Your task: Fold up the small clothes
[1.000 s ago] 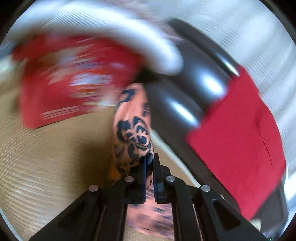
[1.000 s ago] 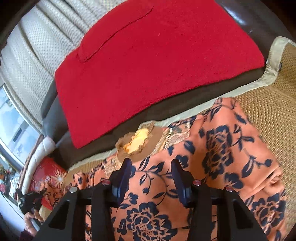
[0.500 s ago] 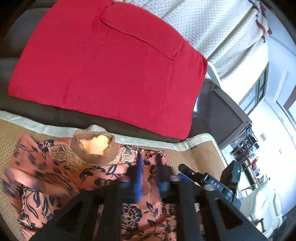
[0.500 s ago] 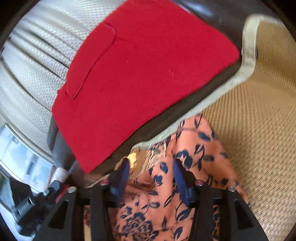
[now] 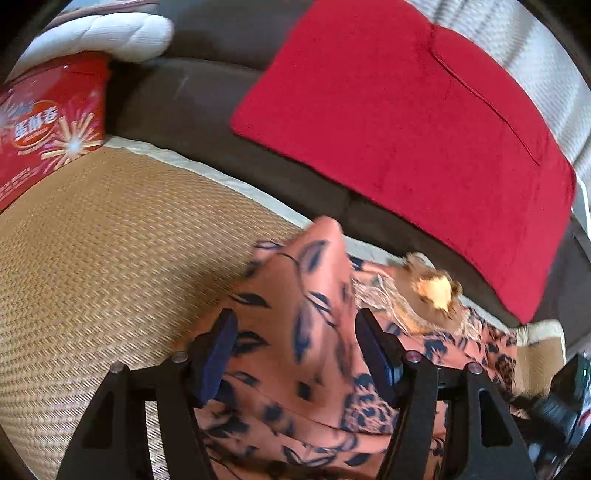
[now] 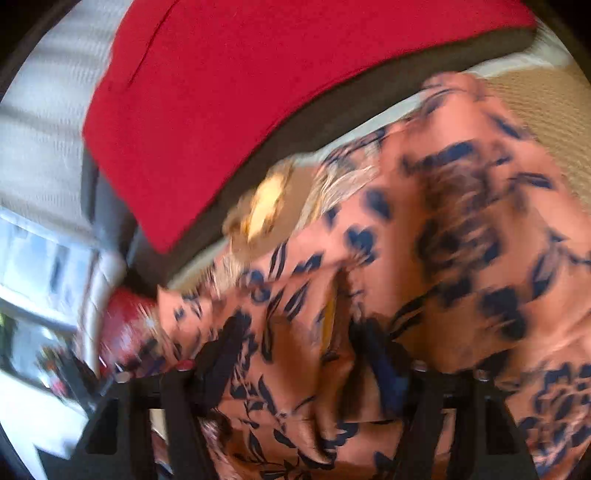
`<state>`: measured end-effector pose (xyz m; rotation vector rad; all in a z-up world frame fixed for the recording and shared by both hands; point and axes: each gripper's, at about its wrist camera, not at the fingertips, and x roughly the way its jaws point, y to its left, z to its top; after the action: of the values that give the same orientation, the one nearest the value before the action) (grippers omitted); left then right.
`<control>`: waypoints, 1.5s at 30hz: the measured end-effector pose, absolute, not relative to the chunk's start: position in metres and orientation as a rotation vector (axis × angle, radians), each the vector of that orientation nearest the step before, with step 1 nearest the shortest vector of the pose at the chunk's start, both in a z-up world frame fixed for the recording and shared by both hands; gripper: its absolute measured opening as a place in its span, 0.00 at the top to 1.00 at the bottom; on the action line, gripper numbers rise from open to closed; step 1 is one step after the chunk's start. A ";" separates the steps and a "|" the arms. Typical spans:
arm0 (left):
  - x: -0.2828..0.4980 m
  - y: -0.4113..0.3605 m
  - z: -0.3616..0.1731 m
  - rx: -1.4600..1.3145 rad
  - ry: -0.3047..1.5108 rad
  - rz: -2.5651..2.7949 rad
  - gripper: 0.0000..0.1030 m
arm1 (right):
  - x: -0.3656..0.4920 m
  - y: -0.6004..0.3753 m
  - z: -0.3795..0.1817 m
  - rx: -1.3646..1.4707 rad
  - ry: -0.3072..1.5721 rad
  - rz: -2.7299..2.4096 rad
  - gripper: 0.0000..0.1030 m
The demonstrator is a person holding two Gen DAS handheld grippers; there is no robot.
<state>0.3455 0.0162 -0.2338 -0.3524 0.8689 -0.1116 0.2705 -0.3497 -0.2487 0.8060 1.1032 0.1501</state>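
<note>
One garment: an orange blouse with a dark blue flower print [image 5: 317, 332], its brown collar with a yellow lining [image 5: 432, 291] turned toward the sofa back; it lies rumpled on the woven straw mat [image 5: 96, 258], with one fold raised in a peak.
Writing: a red snack box [image 5: 48, 122] at the far left of the left wrist view bears white Chinese characters in a red oval among firework streaks; the small print below it is too blurred to read.
Red things counted: two, the box and one red cushion cover [image 5: 399, 110] spread over the dark sofa back [image 5: 192, 96].
Other items: one white quilted cushion [image 5: 107, 33] above the box; one pale hem [image 5: 207, 168] edging the mat.
Left gripper [image 5: 295, 350]: jaws wide and just been opening; the raised fold stands between them, and the blue pads do not press on it.
Right gripper [image 6: 299, 354]: jaws narrower and just been closing, with blouse cloth bunched between them; blur hides whether the pads pinch it.
</note>
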 end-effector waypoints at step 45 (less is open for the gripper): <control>0.177 0.077 -0.232 0.001 1.037 -0.194 0.17 | 0.046 -0.419 -0.178 0.625 1.049 -0.118 0.20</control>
<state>0.1768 0.0767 -0.2319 0.0006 1.0367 -0.1936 0.0464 -0.4187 -0.1784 0.6250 1.0492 -0.1179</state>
